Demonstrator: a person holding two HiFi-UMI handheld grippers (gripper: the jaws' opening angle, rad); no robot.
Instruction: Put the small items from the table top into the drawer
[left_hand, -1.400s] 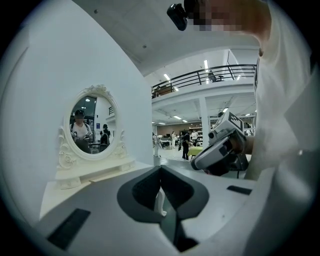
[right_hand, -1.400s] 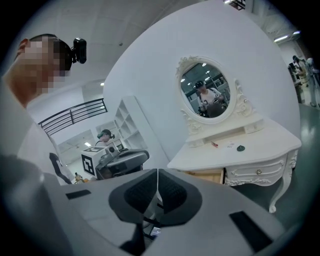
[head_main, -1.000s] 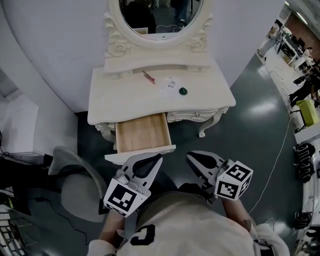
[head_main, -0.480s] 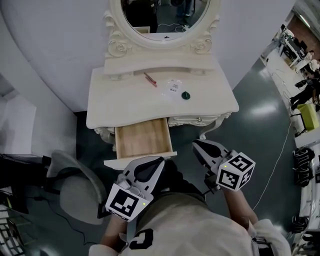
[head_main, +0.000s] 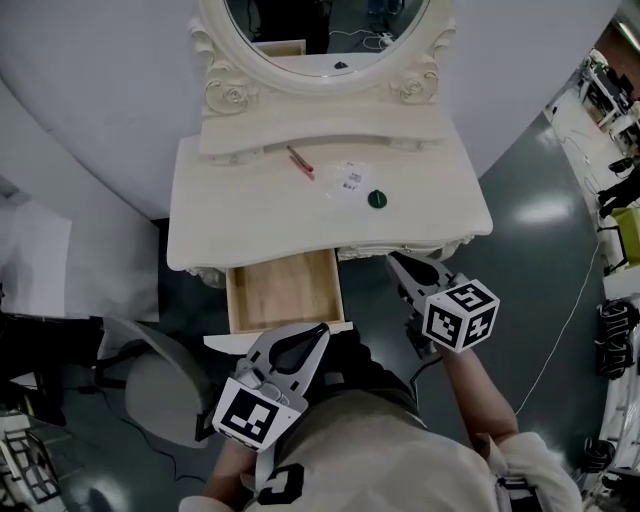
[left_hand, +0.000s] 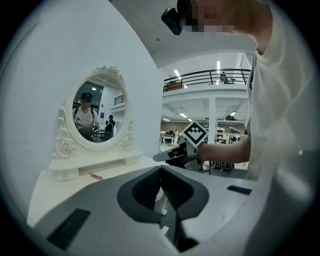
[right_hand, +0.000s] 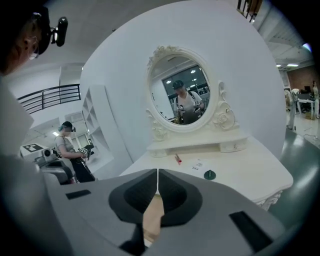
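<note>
Toward the worktop's (head_main: 235, 215) back edge lie a red stick (head_main: 299, 161), a clear packet (head_main: 349, 177) and a green cap (head_main: 377, 199), all still outside the open drawer (head_main: 285, 290). All look light. The stick is stiff and may roll, so pinch it mid-length; the packet is flat and slippery, so take an edge. Left tongs (head_main: 318, 329) and right tongs (head_main: 394, 259) are both closed and empty. Since a second ago both have neared the worktop, and the right is now at its front edge.

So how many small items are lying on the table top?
3: a red stick nearest the mirror, a clear packet in the middle, a dark green round piece nearer the front edge. None looks hidden.
</note>
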